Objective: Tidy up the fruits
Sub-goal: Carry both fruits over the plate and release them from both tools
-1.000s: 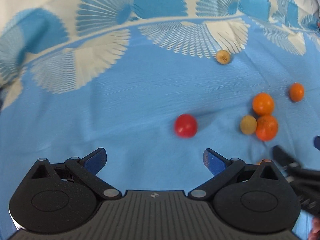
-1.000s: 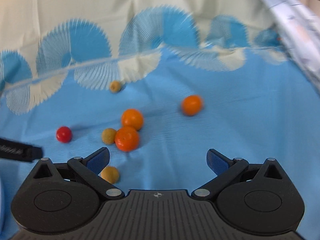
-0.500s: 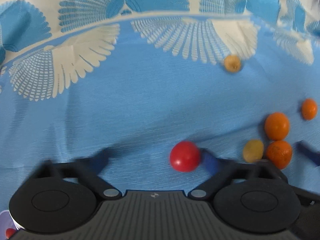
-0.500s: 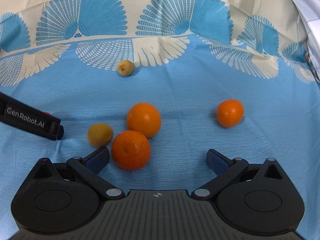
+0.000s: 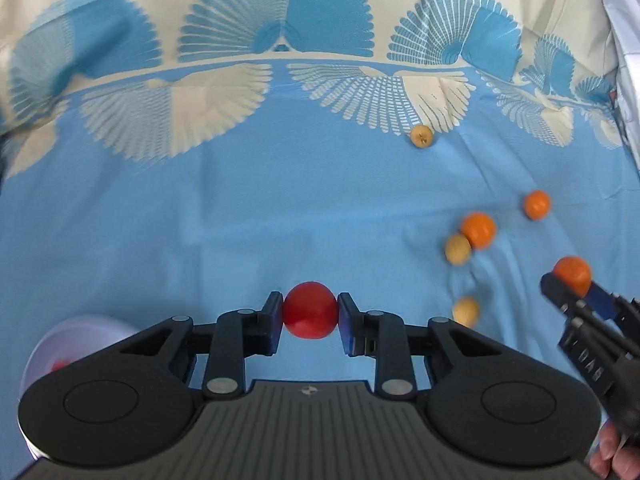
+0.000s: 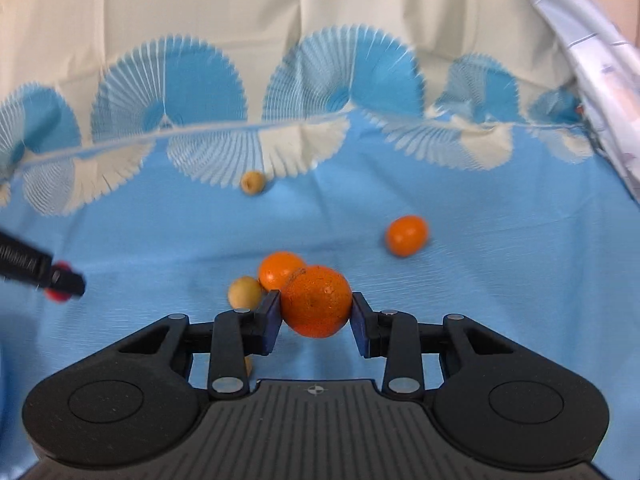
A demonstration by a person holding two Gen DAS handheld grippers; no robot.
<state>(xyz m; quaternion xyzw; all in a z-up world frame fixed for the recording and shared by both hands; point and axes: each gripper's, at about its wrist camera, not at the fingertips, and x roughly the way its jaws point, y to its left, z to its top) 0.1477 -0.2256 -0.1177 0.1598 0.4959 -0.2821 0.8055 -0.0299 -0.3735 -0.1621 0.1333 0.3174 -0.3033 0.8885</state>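
Both grippers, wide open a second ago, are now closed on fruit: the left one around a red tomato, the right one around an orange that sat in the small cluster.

Underneath everything lies a blue tablecloth [image 5: 240, 208] with cream fan patterns along its far edge, covering the tabletop. At the near left a pale bowl [image 5: 92, 332] shows behind the left gripper, with something red inside, too blurred to name.

Loose fruit rests on the right half of the cloth: an orange [image 5: 478, 230] touching a yellowish fruit [image 5: 457, 249], a smaller orange [image 5: 537, 204] further right, another yellowish fruit [image 5: 465, 311] nearer, and a tan fruit [image 5: 421, 136] far off by the fan border.

What could go wrong: both fruits are round and smooth, pinched only at their sides, so a quick swing could roll either one out. The tomato is soft, and a harder squeeze could split it. The orange in the right grip looks close to its neighbour, so lifting it carelessly may set the loose ones rolling.

The left gripper [image 5: 310, 314] has its fingers closed to the tomato's width, pads pressed on both sides of the red tomato [image 5: 310, 310], near centre. The right gripper [image 6: 315, 312] has its fingers a little wider, clamped on the held orange [image 6: 316, 300], just in front of the cluster.
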